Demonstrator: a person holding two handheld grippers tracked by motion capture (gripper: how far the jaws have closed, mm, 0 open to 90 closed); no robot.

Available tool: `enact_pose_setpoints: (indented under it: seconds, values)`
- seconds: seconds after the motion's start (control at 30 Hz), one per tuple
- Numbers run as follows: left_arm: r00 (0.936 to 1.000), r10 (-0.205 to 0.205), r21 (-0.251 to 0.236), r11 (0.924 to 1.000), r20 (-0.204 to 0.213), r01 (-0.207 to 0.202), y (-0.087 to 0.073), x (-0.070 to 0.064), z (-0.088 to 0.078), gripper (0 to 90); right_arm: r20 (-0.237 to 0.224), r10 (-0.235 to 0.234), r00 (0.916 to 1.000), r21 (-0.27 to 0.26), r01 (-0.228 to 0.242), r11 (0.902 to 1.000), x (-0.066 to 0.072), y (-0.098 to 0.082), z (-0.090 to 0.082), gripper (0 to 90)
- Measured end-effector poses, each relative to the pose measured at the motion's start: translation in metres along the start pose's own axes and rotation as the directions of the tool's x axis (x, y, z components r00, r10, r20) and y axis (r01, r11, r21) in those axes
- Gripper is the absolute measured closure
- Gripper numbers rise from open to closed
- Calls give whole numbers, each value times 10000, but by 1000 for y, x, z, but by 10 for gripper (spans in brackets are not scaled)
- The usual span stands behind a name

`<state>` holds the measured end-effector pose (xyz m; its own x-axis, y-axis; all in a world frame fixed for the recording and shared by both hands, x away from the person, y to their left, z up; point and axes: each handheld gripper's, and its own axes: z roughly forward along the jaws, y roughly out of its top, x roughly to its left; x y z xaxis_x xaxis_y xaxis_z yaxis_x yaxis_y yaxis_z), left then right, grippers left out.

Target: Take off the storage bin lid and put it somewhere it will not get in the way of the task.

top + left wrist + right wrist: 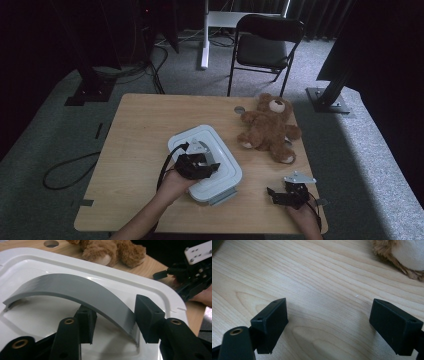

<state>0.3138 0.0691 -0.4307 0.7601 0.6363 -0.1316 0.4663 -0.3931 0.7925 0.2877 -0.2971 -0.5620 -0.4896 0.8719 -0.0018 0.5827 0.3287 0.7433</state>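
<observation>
My right tongs point(280, 195) rest spread wide and empty on the wooden table point(135, 130) near its front edge. My left tongs point(112, 320) sit on the white box lid point(222, 152) mid-table, clamped across its grey arched handle point(75, 292). Beyond lies a brown teddy bear point(267, 127).

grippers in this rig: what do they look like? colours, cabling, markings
Both are matte black. The left gripper has blocky rectangular jaws on arms with brass-coloured pivot bushings; a black cable loops from it. The right gripper matches. Each carries a grey three-cornered plate on top. Forearms are bare, no sleeves.
</observation>
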Motion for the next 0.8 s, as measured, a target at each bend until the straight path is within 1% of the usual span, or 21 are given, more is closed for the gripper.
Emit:
enact_pose_setpoints:
  seconds: [0.1,0.23,0.33,0.4,0.47,0.5,0.57,0.63,0.7,0.8]
  values:
    - [9995,-181,-99,9998,251,183,-1,1,-1,595,0,1,10000,0,-1,10000,0,0,0,142]
    - [9985,-122,-184,9997,536,132,-1,-1,-5,630,3,-11,10000,-9,11,10000,0,0,0,142]
    - [9961,-23,-258,9997,883,46,1,-4,-10,674,1,3,10000,0,-3,10000,0,0,0,143]
    - [9965,88,-344,9994,836,-59,2,-6,-14,682,1,4,10000,0,-4,10000,0,0,0,143]
    - [9947,58,-439,9990,1023,-14,4,-7,-19,683,1,9,10000,10,-9,10000,0,0,0,144]
    - [9948,83,-488,9988,1012,-34,5,-8,-21,683,0,8,10000,14,-8,10000,0,0,0,144]
    - [9956,275,-587,9980,901,-223,8,-10,-26,683,2,6,10000,15,-6,10000,0,0,0,144]
    - [9953,312,-632,9977,921,-254,9,-12,-30,683,2,9,10000,15,-9,10000,0,0,0,144]
    - [9951,425,-644,9972,893,-368,11,-12,-35,683,4,16,10000,11,-16,10000,0,0,0,144]
    - [9956,423,-760,9965,833,-360,13,-13,-42,683,6,23,10000,2,-23,10000,0,0,0,144]
